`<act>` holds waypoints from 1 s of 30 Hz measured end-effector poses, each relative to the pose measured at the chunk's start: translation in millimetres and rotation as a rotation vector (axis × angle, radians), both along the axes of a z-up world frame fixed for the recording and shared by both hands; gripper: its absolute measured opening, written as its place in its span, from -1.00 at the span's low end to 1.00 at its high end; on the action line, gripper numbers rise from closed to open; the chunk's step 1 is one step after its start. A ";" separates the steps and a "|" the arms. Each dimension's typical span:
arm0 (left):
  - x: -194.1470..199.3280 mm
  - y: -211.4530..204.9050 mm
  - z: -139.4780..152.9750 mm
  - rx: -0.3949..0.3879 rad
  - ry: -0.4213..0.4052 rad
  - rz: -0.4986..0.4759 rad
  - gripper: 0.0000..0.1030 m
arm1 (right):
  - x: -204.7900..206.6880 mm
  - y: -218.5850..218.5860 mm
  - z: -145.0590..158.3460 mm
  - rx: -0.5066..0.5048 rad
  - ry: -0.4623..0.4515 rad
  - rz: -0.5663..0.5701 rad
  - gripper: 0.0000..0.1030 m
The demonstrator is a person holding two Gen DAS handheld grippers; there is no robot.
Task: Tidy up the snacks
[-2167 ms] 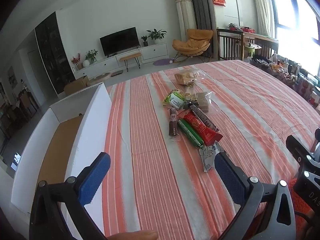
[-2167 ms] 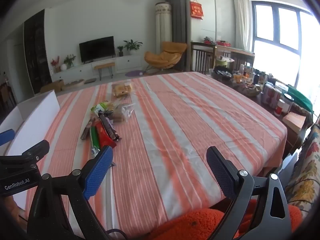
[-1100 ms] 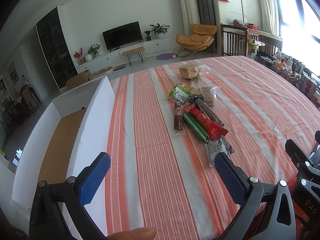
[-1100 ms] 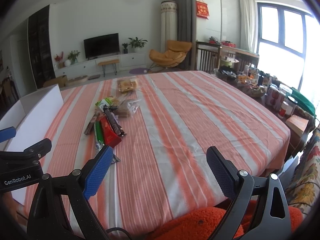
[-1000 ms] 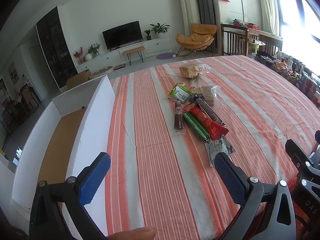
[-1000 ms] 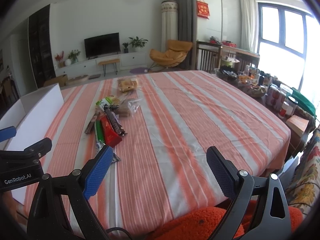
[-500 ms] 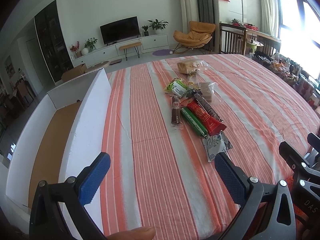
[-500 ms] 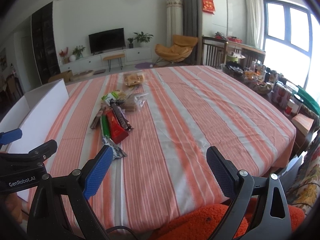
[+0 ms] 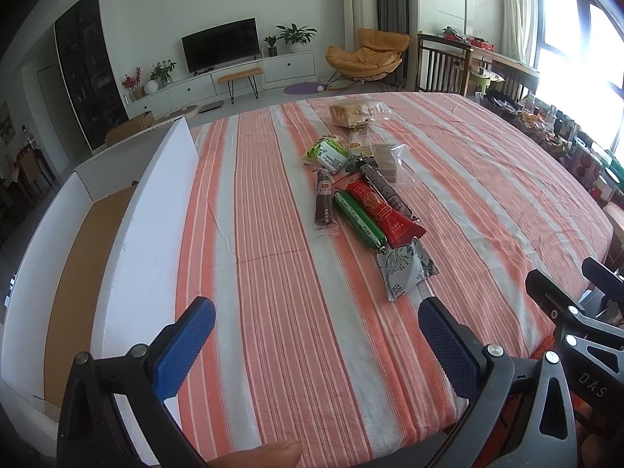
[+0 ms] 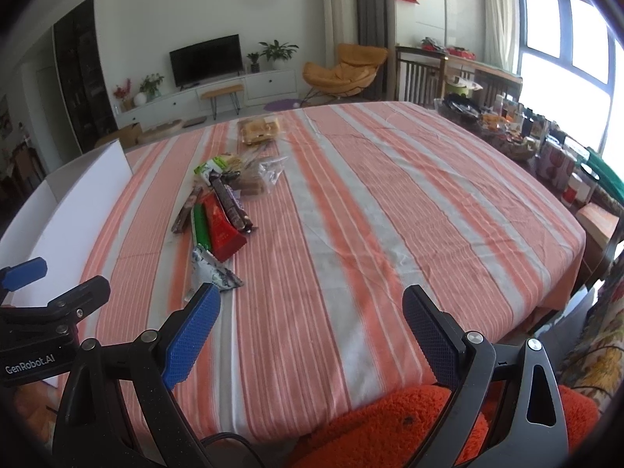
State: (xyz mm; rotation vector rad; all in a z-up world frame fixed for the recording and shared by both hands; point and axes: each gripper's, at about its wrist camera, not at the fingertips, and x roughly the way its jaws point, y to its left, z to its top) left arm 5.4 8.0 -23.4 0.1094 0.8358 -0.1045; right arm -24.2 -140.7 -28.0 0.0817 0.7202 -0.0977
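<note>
Orange-and-white striped tablecloth (image 9: 273, 273) carries a loose line of snack packets down the middle; white box (image 9: 128, 241) with a brown cardboard floor sits at the table's left edge, nothing visible in it. Sorting looks not yet begun.

Left gripper (image 9: 316, 335) hovers low near the table's front edge, fingers spread wide, nothing between them. Right gripper (image 10: 312, 312) likewise wide and unloaded, to the right of the pile.

Nearest target: silver pouch (image 9: 405, 269), just ahead of the left gripper's right finger, touching the tail of the red packet (image 9: 384, 214). Green stick (image 9: 358, 218) and brown stick (image 9: 323, 199) lie beside the red one; a dark bar (image 9: 384, 187) rests on top of it.

Judgement on the pick:
- take the silver pouch first; it is free at its near end
- straddle its narrow width, close on the body, not the crimped seal
- lift clear before swinging left, so the red packet isn't dragged
- crinkly foil likely slips, so grip firmly
- clear the box's tall near wall before release
</note>
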 end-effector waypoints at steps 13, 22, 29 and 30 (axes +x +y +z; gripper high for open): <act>1.5 4.2 -2.1 -0.006 0.012 0.010 1.00 | 1.5 -2.0 -0.1 0.002 0.007 0.002 0.87; 1.8 2.9 -3.5 -0.002 0.011 0.008 1.00 | 1.8 -3.0 0.5 0.009 0.006 -0.003 0.87; 1.8 2.9 -3.5 -0.001 0.011 0.007 1.00 | 0.7 -4.4 1.1 0.014 0.005 -0.004 0.87; 1.8 2.9 -3.5 -0.002 0.012 0.007 1.00 | 0.8 -4.2 1.3 0.015 0.006 -0.004 0.87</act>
